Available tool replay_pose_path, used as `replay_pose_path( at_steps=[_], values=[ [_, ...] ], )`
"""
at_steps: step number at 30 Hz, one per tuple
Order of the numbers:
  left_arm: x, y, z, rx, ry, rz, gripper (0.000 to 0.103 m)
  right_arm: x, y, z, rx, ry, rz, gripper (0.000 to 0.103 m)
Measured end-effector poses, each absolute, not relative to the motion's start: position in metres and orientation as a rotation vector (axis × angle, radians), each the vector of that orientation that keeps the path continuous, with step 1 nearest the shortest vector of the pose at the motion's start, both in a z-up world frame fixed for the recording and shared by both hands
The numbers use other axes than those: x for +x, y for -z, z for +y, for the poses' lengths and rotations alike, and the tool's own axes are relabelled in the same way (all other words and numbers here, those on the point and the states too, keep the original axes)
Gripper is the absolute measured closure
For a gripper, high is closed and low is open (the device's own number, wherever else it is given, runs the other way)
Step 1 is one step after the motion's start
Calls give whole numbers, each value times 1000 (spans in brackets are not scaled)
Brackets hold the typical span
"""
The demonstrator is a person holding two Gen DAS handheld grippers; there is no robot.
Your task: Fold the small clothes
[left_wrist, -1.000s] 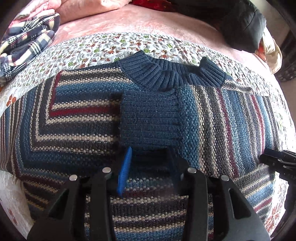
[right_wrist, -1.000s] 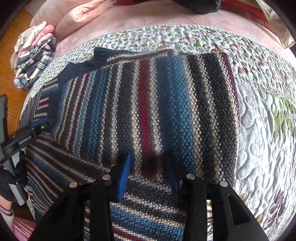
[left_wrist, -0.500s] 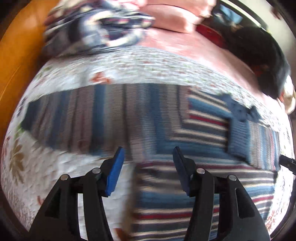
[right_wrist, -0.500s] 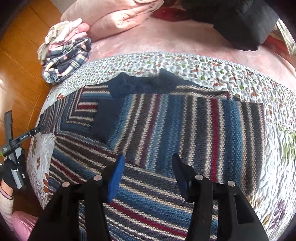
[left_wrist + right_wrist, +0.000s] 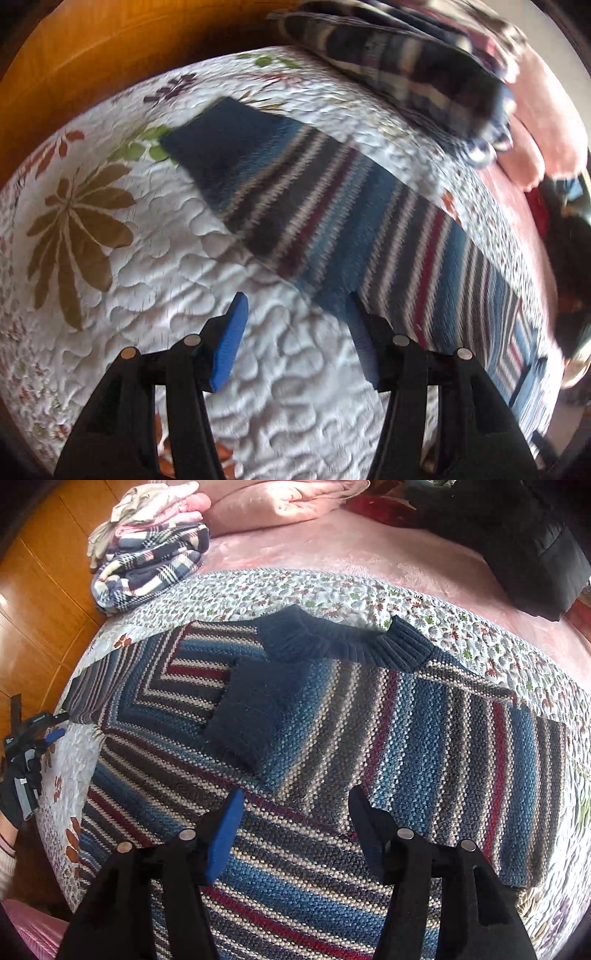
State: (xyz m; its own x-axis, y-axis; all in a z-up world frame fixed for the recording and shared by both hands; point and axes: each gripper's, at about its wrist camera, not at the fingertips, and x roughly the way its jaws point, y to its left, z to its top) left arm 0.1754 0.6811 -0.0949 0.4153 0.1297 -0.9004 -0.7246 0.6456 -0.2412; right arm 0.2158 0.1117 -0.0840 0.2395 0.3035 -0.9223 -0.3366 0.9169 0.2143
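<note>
My left gripper (image 5: 295, 332) is spread wide and empty over the quilt (image 5: 122, 280), near the striped sweater's (image 5: 332, 746) outstretched sleeve (image 5: 314, 206); to fold it well I should pinch the dark cuff (image 5: 221, 136) at the far left and carry it across the body without dragging. My right gripper (image 5: 295, 823) also gapes empty above the sweater's chest. Only its view shows the other sleeve already folded in, the collar (image 5: 343, 638) and the plaid pile (image 5: 147, 565) at far left.

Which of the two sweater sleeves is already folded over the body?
The right sleeve: it lies across the sweater's chest, dark cuff below the collar. The left sleeve lies stretched out flat on the quilt.
</note>
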Motion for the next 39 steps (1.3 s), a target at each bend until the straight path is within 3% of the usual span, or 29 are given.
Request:
replay_pose_path(
  at_steps=[11,14,18,27,39],
  values=[
    [189,119,731,-800,-617,912,52,219,102,121,-69,-414,1282,43],
    [196,118,733,-777,-626,919,63,219,105,122,-83,-404,1290,43],
    [200,115,734,-772,-600,918,88,220,107,121,-92,-395,1294,43],
    [210,69,691,-630,-506,870,92,219,103,103,-92,-353,1291,43],
    [255,23,562,-516,-231,873,92,221,98,63,-35,-300,1276,43]
  ],
)
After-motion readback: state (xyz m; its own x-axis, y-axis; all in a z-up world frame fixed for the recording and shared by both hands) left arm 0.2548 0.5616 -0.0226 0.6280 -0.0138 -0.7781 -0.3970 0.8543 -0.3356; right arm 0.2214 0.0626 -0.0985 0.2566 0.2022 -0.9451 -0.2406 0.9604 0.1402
